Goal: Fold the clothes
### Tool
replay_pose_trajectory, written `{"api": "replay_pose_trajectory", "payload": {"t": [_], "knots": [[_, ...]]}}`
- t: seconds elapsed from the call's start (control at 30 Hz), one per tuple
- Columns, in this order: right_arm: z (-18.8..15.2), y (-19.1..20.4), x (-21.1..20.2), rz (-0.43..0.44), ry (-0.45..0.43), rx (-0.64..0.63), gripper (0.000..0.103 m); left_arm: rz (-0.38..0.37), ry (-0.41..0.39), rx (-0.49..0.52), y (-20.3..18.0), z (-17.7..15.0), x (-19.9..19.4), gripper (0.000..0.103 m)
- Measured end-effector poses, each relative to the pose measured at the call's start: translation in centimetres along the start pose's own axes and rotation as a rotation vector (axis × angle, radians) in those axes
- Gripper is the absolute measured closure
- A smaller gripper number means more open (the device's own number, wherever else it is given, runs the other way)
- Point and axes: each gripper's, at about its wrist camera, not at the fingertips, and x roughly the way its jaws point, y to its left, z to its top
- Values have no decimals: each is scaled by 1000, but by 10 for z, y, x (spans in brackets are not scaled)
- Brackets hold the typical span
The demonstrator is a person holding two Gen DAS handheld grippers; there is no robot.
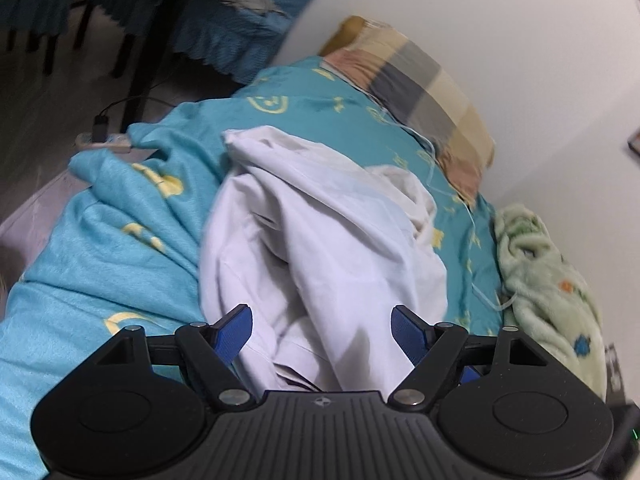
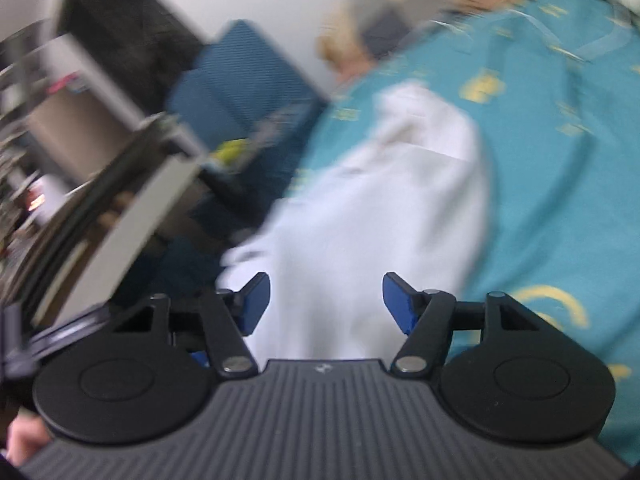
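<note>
On the bed, left wrist view: white garment (image 1: pixel 320 224) lies crumpled in a heap on the teal bedspread (image 1: pixel 120 232) with yellow print. Left claw (image 1: pixel 322 330) spread wide, blue pads (image 1: pixel 236 332) on either side of the garment's near folds; nothing pinched between them. Cloth runs between the fingers down to the claw body. Far side: striped pillow (image 1: pixel 424 92) against the white wall (image 1: pixel 500 20). Right: pale green fleece blanket (image 1: pixel 552 280), just beside the bedspread edge. A thin white cable (image 1: pixel 468 200) trails across the bedspread near the pillow. Far left: floor, dark chair legs, a plug and adapter (image 1: pixel 100 136) at the bed's edge. This view is sharp.

Right wrist view: heavy motion blur. Right claw (image 2: pixel 326 304) also wide apart, holding nothing; the garment (image 2: pixel 384 208) stretches from between the fingers away across the bedspread (image 2: pixel 560 200). Pillow (image 2: pixel 392 20) is only a smear at the far end. Seen only here: a blue chair or cushion (image 2: pixel 240 88) to the far left, and a grey shelf or desk edge (image 2: pixel 132 208), unresolved in the blur.
</note>
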Motion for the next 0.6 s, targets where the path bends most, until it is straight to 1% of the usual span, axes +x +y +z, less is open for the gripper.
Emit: {"api": "replay_pose_trajectory", "payload": {"t": [0.07,0.17,0.23,0.27,0.3,0.33,0.4,0.53,0.6], "knots": [[-4,20,2,53,16,-93,37,6,-15,-16,5,4,-1,26],[-20,39,16,14,101,-258,37,16,-26,-18,7,7,-2,26],[-29,46,23,-27,141,-344,61,8,-32,-14,5,6,-4,27],[-33,48,25,-55,153,-375,84,5,-36,-10,4,5,-6,27],[-32,47,24,-83,154,-383,93,3,-42,-4,3,4,-8,27],[-29,45,21,-96,137,-367,94,0,-46,0,2,4,-10,27],[-15,39,4,-118,61,-331,96,-12,-53,-2,0,2,-15,27],[15,22,-40,-173,-129,-219,96,-44,-60,-10,-3,-2,-25,27],[26,6,-55,-244,-183,-163,97,-48,-69,-6,-4,-4,-30,27]]}}
